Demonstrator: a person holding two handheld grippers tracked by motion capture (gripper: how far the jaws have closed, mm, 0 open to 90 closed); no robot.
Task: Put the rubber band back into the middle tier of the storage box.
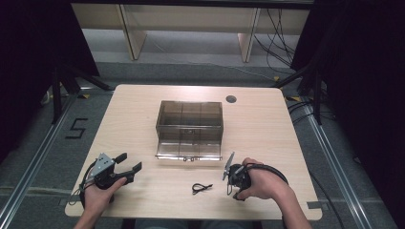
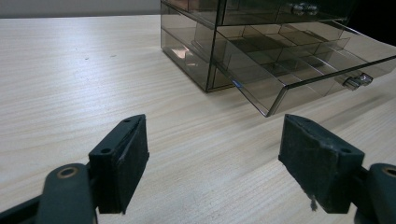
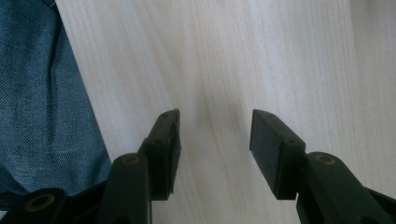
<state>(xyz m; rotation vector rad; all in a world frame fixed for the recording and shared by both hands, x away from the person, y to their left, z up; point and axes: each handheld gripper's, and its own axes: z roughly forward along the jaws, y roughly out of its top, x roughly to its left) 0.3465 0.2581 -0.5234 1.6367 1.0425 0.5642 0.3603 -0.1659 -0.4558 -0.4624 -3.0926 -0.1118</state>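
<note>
A smoked clear plastic drawer box (image 1: 189, 125) sits at the middle of the pale wooden table (image 1: 133, 109), its lower drawer (image 2: 299, 65) pulled partly out toward the person and showing small empty-looking compartments. A small black looped cord or tie (image 1: 201, 187) lies on the table near the front edge, between the two hands. The left gripper (image 1: 125, 165), jaws spread wide, rests at the near left corner, pointing toward the box; the right gripper (image 3: 215, 140), jaws parted and holding nothing, points down at bare table beside the person's blue trouser leg (image 3: 42, 102). The box looks light, stiff and slippery, likely to slide if pushed; the drawer's small clear knob (image 2: 357, 81) seems the natural hold. The cord looks limp and light, best pinched at mid-loop.
</note>
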